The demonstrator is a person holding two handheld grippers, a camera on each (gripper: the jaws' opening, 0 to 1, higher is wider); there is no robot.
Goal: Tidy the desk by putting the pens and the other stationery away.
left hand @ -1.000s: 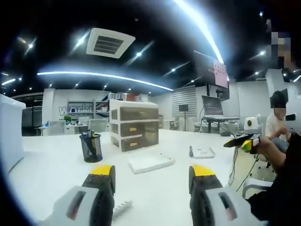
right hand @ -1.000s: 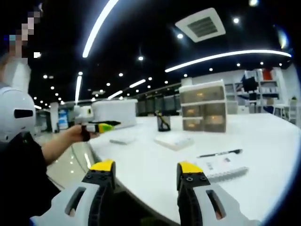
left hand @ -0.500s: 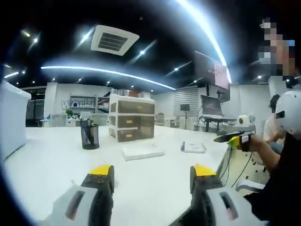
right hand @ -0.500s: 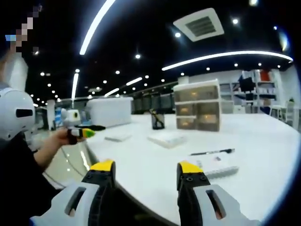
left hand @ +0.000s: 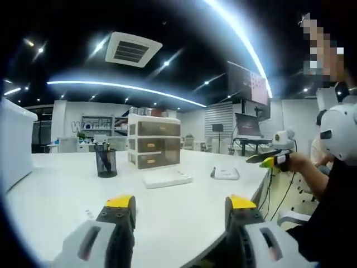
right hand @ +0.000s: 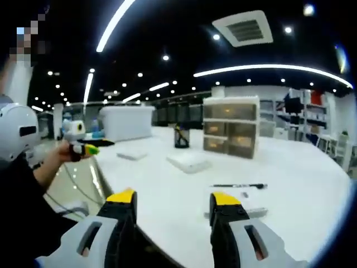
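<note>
White desk [left hand: 184,218] spanning the lower half of both views. Ceiling air vent [left hand: 133,49] at upper left of the left gripper view and at upper right of the right gripper view [right hand: 243,28], flanked by long curved light strips [right hand: 268,68] and small spot lamps. Large white bin [right hand: 126,123] left of centre in the right gripper view. Wall-mounted screen [left hand: 248,84] at upper right of the left gripper view (content illegible). Shelving [right hand: 304,109] along the far right wall.
</note>
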